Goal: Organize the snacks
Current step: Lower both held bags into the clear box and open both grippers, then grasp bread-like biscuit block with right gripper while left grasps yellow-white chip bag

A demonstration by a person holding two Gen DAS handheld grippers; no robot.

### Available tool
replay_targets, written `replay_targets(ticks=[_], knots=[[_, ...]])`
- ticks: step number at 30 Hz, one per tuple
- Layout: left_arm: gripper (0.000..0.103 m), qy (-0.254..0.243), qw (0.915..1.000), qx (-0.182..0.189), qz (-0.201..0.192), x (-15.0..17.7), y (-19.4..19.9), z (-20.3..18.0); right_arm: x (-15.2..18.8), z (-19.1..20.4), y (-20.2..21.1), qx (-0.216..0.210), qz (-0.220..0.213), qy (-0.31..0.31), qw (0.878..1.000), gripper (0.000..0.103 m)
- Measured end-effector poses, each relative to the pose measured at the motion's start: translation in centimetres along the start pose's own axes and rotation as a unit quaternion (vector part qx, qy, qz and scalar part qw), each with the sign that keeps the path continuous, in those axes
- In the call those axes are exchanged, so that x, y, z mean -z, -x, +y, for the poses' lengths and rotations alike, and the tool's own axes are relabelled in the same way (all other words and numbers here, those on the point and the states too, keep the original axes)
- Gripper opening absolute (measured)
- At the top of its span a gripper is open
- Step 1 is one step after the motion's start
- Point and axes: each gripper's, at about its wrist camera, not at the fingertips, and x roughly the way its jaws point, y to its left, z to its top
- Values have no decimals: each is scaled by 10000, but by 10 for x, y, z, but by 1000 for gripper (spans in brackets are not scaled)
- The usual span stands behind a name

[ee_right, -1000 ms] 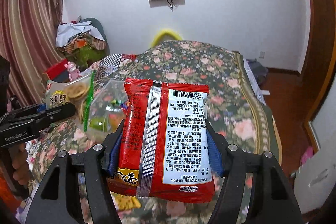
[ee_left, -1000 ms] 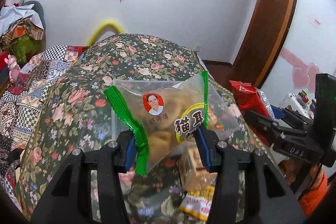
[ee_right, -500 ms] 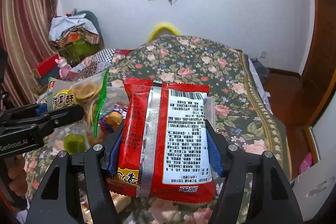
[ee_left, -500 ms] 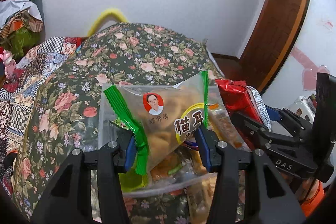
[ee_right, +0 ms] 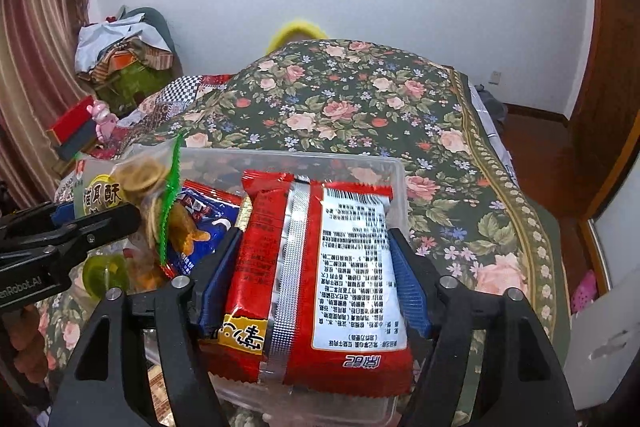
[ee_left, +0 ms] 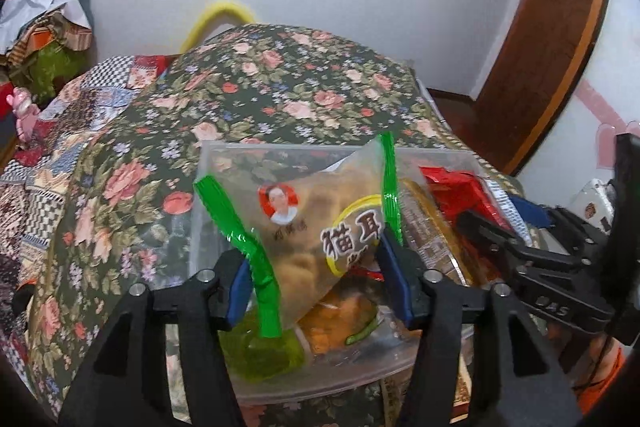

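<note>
My left gripper [ee_left: 316,275] is shut on a clear snack bag with green edges [ee_left: 312,227], held over a clear plastic box [ee_left: 224,155] on the bed. My right gripper [ee_right: 310,279] is shut on a red snack packet [ee_right: 320,275], label side up, over the same box [ee_right: 384,167]. The box holds several snacks, among them a blue packet [ee_right: 200,223] and a green jelly cup [ee_left: 260,351]. The red packet [ee_left: 456,191] and right gripper [ee_left: 520,243] show at the right of the left wrist view. The left gripper [ee_right: 72,227] with its bag [ee_right: 132,187] shows at the left of the right wrist view.
The box sits on a floral bedspread [ee_right: 360,107]. Clothes are piled [ee_right: 120,55] at the far left by a curtain. A wooden door frame [ee_left: 552,27] and a white wall stand beyond. A white cabinet [ee_right: 608,339] is at the lower right.
Both grippers have moved forward and down with their packets, so the clear box now lies right under them. Both grips are unchanged.
</note>
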Motion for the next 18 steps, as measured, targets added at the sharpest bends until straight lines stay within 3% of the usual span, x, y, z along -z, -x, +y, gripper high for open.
replay_targets(ticks=[3, 7, 18], knots=[[63, 194, 9998, 70, 81, 1, 4, 8, 0, 1, 13, 58, -180, -11, 9998, 83], [65, 337, 9994, 71, 27, 3, 20, 16, 0, 7, 32, -46, -330, 26, 9994, 84], [72, -189, 9994, -1, -287, 27, 78, 15, 24, 51, 68, -553, -306, 313, 9975, 86]])
